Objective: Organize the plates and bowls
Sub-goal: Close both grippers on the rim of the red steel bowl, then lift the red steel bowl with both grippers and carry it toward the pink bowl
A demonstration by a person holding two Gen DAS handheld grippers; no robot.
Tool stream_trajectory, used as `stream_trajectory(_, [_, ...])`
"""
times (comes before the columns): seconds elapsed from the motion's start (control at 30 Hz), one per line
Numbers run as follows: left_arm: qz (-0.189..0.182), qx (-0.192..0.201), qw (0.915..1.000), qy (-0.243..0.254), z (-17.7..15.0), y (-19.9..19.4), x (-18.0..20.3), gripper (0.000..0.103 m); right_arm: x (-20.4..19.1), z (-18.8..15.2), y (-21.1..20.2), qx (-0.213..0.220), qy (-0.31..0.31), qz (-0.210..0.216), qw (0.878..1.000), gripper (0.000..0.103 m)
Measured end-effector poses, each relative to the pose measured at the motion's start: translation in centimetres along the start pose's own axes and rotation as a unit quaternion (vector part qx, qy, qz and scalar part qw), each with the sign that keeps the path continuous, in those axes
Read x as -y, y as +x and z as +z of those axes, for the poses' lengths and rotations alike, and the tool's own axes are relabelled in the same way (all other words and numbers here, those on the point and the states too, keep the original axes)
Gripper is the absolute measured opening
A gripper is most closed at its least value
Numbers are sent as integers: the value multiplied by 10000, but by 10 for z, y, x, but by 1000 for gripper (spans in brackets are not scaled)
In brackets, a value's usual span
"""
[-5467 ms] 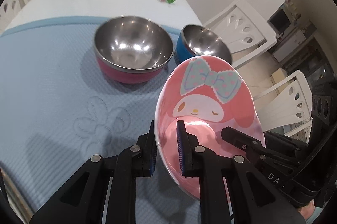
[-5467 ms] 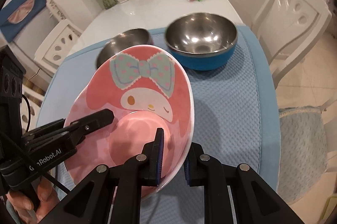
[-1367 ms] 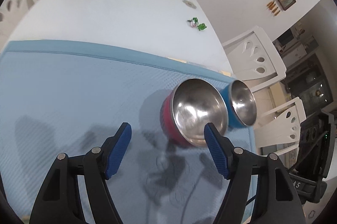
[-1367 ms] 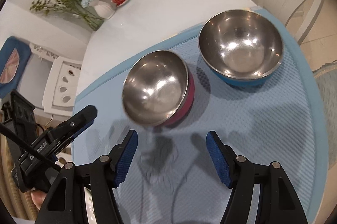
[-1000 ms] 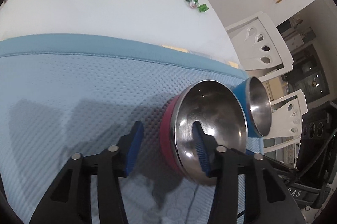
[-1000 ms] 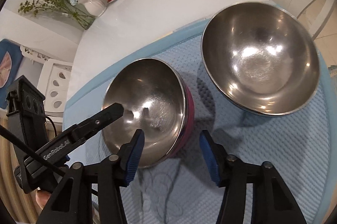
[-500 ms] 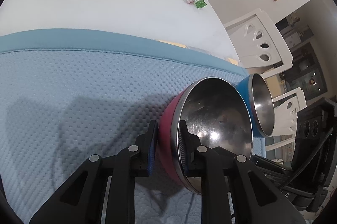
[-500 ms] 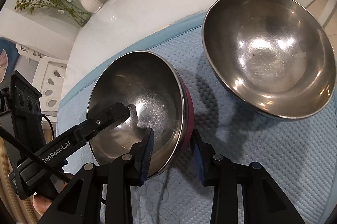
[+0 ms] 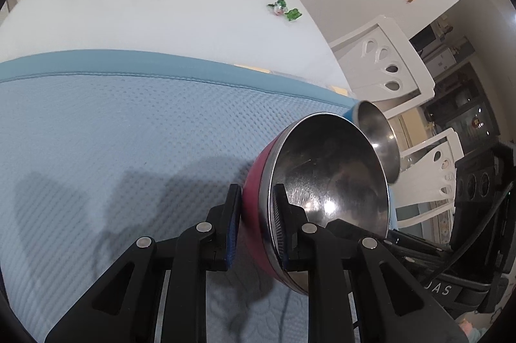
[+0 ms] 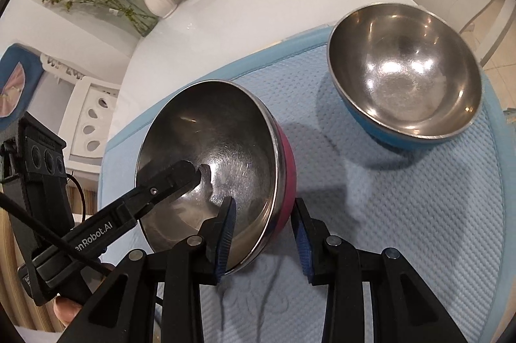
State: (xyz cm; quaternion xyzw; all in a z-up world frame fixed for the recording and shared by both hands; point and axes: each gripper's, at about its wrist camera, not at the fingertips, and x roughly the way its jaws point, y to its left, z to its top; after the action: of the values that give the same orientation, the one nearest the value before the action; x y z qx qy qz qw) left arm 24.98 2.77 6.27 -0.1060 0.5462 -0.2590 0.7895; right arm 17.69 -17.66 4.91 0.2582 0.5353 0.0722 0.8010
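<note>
While tilted, mouth toward the left gripper (image 10: 193, 172) | red bowl (image 10: 222, 162): both jaws clamped on rim | apparently lifted.

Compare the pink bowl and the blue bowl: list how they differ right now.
The pink bowl is gripped at its rim by the left gripper and the right gripper; nothing holds the blue bowl. The pink bowl is tilted, while the blue bowl rests on the blue mat. Both have bare steel insides.

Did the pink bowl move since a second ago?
Yes. The pink bowl has tipped up and drawn away from the blue bowl, which sits flat on the mat.
</note>
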Motion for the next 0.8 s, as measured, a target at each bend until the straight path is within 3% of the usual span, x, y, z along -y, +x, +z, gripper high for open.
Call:
stream_trajectory(0.33, [258,380,9967,671,-31,-56,39,17,-21,-39,-42,96,-227,39,9997,34])
stream_trajectory(0.8, [83,474,9980,399,-99,-102,54,17,-46,-112,-92,93,-6,159,9998,34])
